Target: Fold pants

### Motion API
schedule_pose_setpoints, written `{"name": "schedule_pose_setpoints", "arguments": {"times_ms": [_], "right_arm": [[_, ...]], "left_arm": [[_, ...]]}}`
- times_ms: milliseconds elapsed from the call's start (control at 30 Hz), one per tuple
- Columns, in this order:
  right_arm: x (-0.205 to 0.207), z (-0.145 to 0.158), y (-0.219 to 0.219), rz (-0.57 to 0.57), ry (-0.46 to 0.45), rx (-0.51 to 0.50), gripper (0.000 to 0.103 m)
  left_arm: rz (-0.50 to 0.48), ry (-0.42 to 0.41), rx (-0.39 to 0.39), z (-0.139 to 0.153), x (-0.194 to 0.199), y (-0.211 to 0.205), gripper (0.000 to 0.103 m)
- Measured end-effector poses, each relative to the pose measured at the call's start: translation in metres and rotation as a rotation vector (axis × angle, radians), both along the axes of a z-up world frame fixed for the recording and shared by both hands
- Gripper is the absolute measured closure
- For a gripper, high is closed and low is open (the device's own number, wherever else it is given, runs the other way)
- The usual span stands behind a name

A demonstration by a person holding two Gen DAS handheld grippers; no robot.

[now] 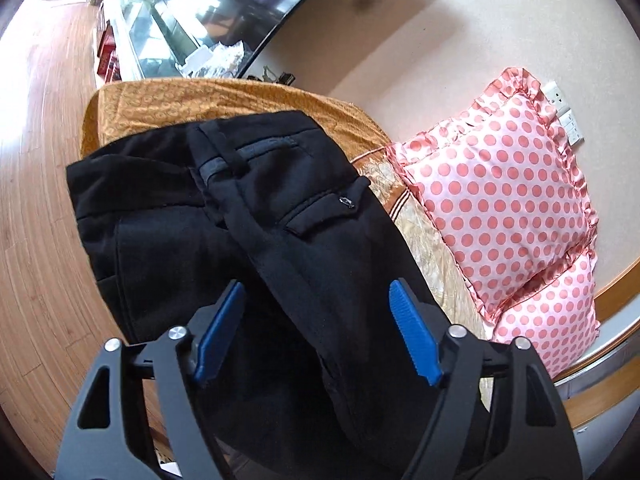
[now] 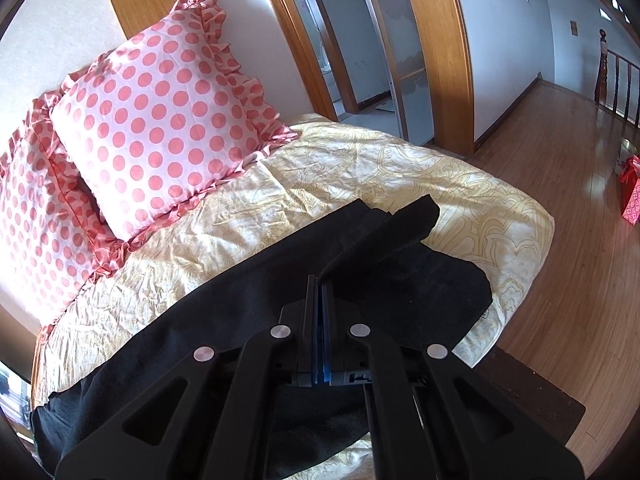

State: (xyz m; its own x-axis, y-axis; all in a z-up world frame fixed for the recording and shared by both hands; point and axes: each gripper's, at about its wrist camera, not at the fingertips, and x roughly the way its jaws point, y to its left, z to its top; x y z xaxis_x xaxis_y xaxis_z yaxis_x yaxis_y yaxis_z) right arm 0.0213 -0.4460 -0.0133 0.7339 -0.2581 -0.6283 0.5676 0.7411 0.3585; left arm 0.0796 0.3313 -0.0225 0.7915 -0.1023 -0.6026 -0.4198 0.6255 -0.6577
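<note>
Black pants (image 1: 256, 216) lie on the bed, waistband and back pocket toward the far end in the left wrist view. My left gripper (image 1: 316, 292) is open above the pants, blue pads on either side of a leg seam, holding nothing. In the right wrist view the pant legs (image 2: 400, 280) stretch across the cream bedcover (image 2: 320, 168). My right gripper (image 2: 320, 284) is shut on a raised fold of the pant leg fabric, lifting a ridge of cloth near the leg ends.
Two pink polka-dot pillows (image 2: 160, 120) lean at the wall side of the bed. An orange patterned cover (image 1: 200, 100) lies at the far end. Wooden floor (image 2: 560, 200) surrounds the bed; a red bag (image 2: 632, 200) stands on it at right.
</note>
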Motion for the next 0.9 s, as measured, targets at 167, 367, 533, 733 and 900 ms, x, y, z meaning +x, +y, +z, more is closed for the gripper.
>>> {"name": "schedule_pose_setpoints", "arguments": {"times_ms": [167,367,533,733,900], "right_arm": [[-0.002,0.000,-0.001,-0.005,-0.001,0.001,0.102],[-0.003,0.000,-0.002,0.008,-0.006,-0.002,0.102],[-0.008,-0.005,-0.008,0.011,-0.001,0.016,0.102],[-0.020,-0.034,-0.018,-0.008,0.045,0.101,0.102],[-0.041,-0.044,-0.016,-0.021,0.047,0.131,0.102]], "left_arm": [[-0.035,0.044,-0.129,-0.018,0.019,0.005,0.062],[0.004,-0.020,-0.058,-0.002,0.011,0.002,0.095],[0.024,-0.067,0.007,0.013,-0.027,-0.001,0.096],[0.068,0.003,-0.024,-0.020,-0.056,0.006,0.096],[0.084,-0.008,0.024,-0.015,-0.064,-0.001,0.096]]}}
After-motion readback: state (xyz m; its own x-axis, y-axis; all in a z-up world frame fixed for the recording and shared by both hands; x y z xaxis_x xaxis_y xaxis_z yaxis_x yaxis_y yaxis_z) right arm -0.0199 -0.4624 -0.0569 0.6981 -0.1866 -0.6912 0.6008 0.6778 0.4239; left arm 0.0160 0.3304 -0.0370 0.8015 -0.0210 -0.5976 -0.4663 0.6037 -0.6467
